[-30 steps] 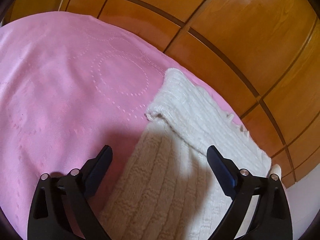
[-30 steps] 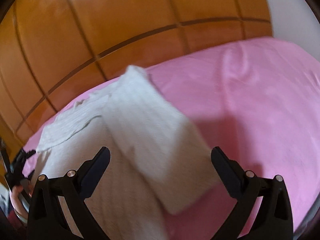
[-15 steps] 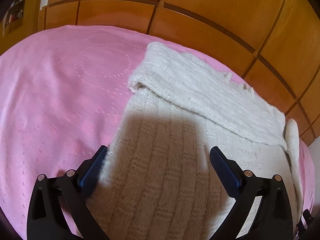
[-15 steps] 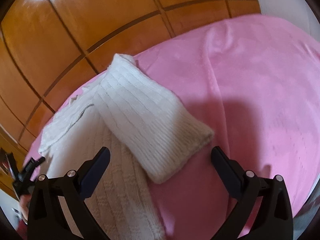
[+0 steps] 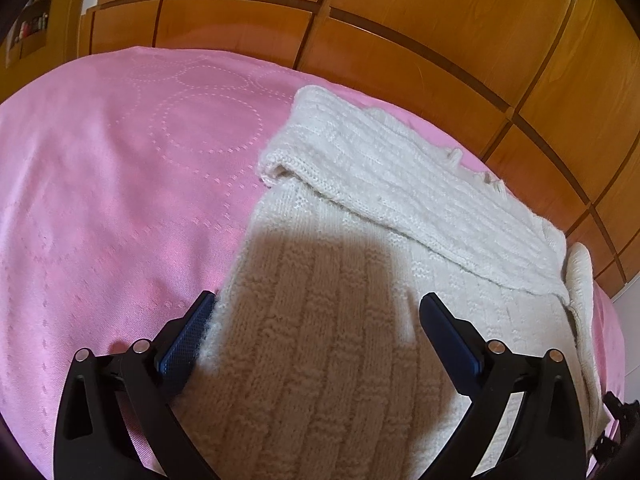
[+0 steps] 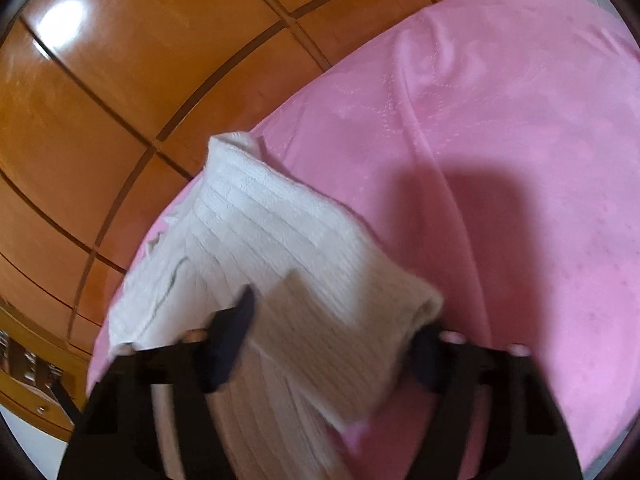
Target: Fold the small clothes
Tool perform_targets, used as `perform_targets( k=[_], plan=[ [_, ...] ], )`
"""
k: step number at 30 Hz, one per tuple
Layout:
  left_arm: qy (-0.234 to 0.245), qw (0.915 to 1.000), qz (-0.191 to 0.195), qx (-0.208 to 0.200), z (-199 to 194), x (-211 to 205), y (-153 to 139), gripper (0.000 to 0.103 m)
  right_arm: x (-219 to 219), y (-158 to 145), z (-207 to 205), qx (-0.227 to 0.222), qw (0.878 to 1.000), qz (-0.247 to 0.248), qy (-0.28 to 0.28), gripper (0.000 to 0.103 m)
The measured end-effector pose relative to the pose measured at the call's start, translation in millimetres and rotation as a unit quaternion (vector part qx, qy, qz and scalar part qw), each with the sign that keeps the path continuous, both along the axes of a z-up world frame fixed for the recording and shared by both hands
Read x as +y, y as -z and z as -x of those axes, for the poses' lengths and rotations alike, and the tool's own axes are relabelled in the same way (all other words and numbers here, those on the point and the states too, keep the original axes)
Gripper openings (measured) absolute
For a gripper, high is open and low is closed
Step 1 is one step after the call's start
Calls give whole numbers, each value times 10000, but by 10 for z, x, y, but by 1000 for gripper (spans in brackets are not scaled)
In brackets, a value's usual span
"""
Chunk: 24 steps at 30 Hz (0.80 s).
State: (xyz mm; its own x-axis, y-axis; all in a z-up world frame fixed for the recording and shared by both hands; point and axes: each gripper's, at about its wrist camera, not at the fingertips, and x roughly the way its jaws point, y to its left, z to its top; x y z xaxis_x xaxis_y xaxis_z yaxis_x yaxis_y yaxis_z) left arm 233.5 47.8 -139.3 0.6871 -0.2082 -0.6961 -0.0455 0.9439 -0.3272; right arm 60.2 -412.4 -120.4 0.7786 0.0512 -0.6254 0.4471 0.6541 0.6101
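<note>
- Bedspread: pink, stitched dotted circles, covers the whole work surface. Wooden wardrobe panels run along its far edge.
- Sweater: cream knit, lies flat on the bedspread, at its wardrobe-side edge. Body ribbed, partly in shadow.
- Left sleeve: folded across the upper part of the sweater body, cuff end at the sweater's left edge, next to bare bedspread.
- Left gripper: jaws spread wide, hovering low over the sweater's lower body. Left pad touches the sweater's fuzzy left edge; right one stands over the knit, no pinch. Nothing held.
- Right sleeve: in the right wrist view, lies diagonally over the sweater's right side, cuff end reaching onto bare bedspread. View blurred.
- Right gripper: jaws have just been closing, now about the cuff end of the right sleeve, which sits between them. Left finger lies against the knit; the right one is half hidden behind the cuff corner. Fabric looks bunched there, so read as gripped; blur keeps contact from being sharp.
</note>
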Motion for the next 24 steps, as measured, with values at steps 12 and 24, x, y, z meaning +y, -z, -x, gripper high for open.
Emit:
perform_targets(
  k=[12, 24],
  plan=[
    [10, 10000, 69, -9, -9, 5, -3, 99, -81, -693, 13, -1047, 9943, -83, -151, 8],
    [8, 9998, 170, -42, -4, 27, -1, 99, 1661, -996, -1006, -1455, 9503, 384, -2724, 67]
  ],
)
